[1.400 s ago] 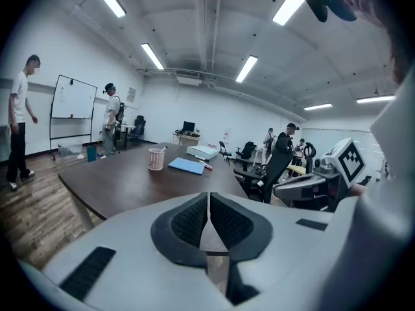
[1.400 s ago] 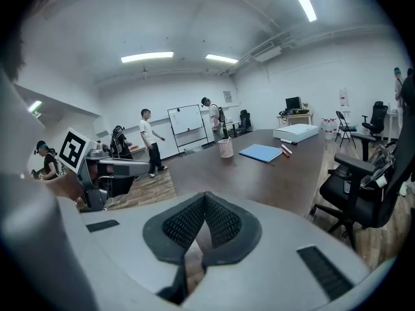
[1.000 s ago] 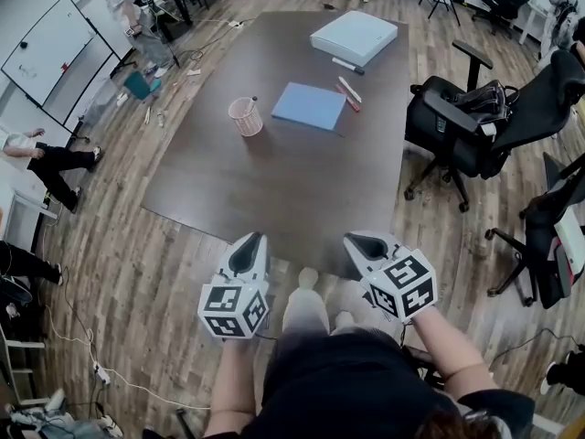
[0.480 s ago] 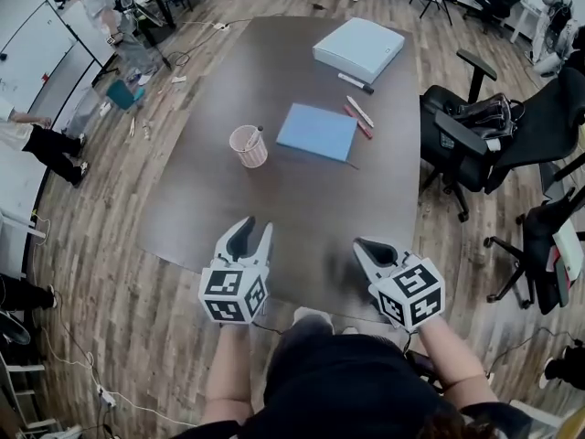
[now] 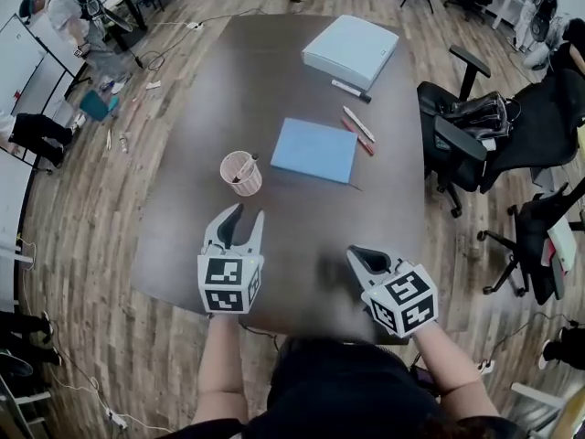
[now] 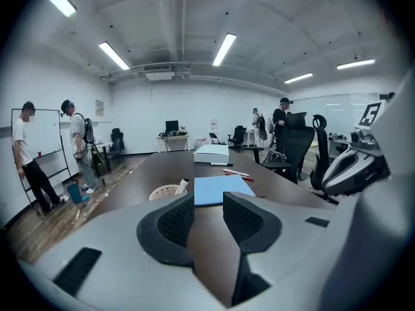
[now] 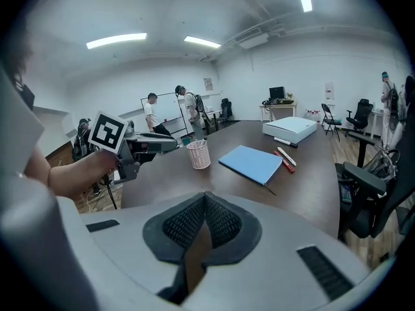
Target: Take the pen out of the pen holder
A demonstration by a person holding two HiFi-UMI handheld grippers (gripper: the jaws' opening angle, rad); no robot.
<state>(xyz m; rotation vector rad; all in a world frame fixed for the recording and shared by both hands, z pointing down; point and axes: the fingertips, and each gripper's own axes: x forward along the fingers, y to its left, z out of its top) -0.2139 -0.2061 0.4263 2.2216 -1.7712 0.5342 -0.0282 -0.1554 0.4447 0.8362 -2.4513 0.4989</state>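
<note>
Left gripper: released, jaws well apart, nothing between the pads; over the near part of the desk, pointing toward the pen holder but apart from it.
Right gripper: clenched, pads meeting at the tips, nothing held; over the near edge of the desk, well apart from the pen holder.
Pen holder: pale pink mesh cup, upright on the desk, just beside the left edge of the blue notebook.
Pen: inside the pen holder, leaning on the rim toward the notebook side, light end poking above the top.
Blue notebook: flat on the desk, beyond both grippers.
Loose pens: one white, one red, lying side by side past the notebook's far right corner.
White box: at the far end of the desk, a marker lying just in front.
Office chair: black, beside the desk's right side.
</note>
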